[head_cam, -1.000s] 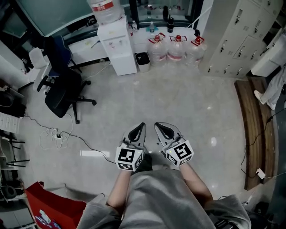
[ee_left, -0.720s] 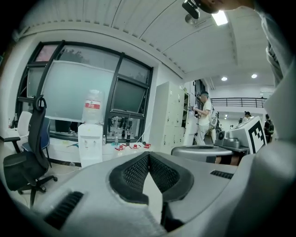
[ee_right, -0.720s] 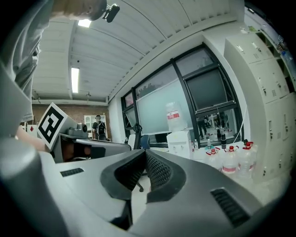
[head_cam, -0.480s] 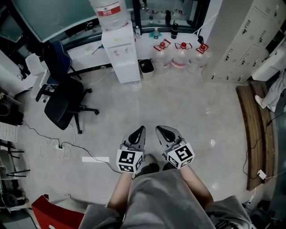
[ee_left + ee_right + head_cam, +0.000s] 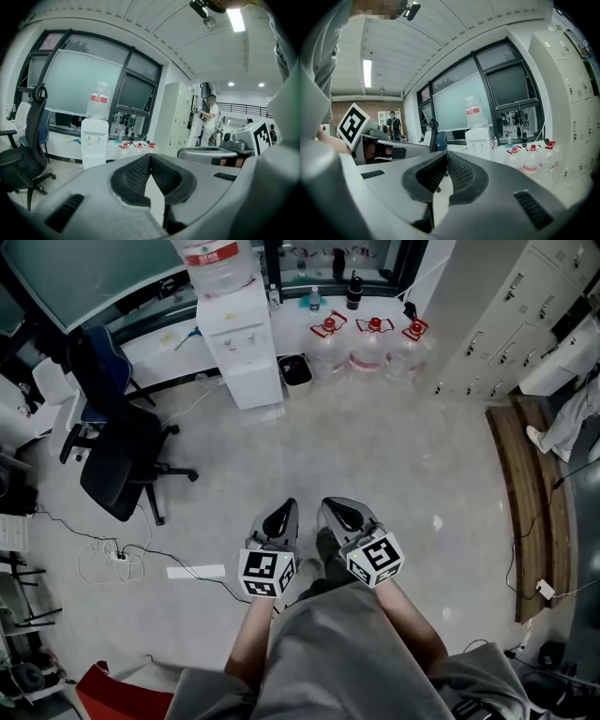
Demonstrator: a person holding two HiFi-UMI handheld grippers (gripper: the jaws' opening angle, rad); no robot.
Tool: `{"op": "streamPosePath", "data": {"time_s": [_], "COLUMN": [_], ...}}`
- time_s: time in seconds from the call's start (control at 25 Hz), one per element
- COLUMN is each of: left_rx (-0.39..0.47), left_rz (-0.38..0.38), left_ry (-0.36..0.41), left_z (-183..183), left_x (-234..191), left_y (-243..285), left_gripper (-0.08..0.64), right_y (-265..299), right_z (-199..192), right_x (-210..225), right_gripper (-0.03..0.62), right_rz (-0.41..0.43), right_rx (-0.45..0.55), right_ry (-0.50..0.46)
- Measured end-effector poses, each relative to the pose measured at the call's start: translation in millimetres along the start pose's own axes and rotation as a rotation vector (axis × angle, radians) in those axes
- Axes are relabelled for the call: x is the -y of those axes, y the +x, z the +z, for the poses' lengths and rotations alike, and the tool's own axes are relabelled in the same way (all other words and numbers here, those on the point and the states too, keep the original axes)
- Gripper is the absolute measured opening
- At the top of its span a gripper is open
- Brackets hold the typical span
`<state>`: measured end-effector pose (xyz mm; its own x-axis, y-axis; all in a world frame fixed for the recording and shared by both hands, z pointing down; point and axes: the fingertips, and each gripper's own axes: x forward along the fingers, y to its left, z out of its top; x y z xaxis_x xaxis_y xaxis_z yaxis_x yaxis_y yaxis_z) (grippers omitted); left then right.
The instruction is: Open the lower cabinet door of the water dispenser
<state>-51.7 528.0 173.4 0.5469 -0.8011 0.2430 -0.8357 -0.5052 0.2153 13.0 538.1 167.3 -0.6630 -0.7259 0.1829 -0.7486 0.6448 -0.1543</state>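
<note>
The white water dispenser [image 5: 239,343] stands against the far wall with a clear bottle [image 5: 214,259] on top; its lower cabinet door [image 5: 253,381] is closed. The left gripper view shows the dispenser [image 5: 93,143] far ahead, and it stands just as distant [image 5: 480,140] in the right gripper view. My left gripper [image 5: 286,510] and right gripper [image 5: 332,507] are held side by side in front of my body, well short of the dispenser, over bare floor. Both are shut with nothing between the pads [image 5: 133,176] [image 5: 461,171].
A black office chair [image 5: 117,460] stands left of the path. Three water jugs [image 5: 370,343] and a small bin [image 5: 296,369] sit right of the dispenser. Lockers [image 5: 497,315] and a wooden board [image 5: 530,493] line the right. A cable with a power strip [image 5: 117,557] lies at left.
The view has moved forward over the floor: the red bag at bottom left has slid nearly out of sight. Both grippers travelled along, still shut and side by side.
</note>
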Motion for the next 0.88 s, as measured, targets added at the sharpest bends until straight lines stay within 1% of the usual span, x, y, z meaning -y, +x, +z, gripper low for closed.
{"op": "streamPosePath", "data": {"time_s": [0.16, 0.36, 0.72, 0.88], "left_rx": [-0.011, -0.035, -0.080, -0.079], "left_rz": [-0.003, 0.011, 0.038, 0.065], "left_ry": [-0.006, -0.013, 0.026, 0.005], "left_z": [1.7, 12.4, 40.4, 54.3], "left_x": [-15.3, -35.5, -56.8, -65.0], "left_y": [18.3, 45.7, 113.1, 148.6], "left_gripper": [0.009, 0.009, 0.009, 0.009], "right_y": [20.5, 50.9, 102.3, 120.1], "right_z": [-0.6, 11.5, 35.8, 43.2], "right_x": [16.1, 36.6, 96.3, 125.4], "right_gripper": [0.012, 0.012, 0.012, 0.012], "right_rz": [-0.010, 0.012, 0.048, 0.065], "right_rx": [-0.007, 0.002, 0.029, 0.034], "right_ry": [0.007, 0.014, 0.054, 0.064]}}
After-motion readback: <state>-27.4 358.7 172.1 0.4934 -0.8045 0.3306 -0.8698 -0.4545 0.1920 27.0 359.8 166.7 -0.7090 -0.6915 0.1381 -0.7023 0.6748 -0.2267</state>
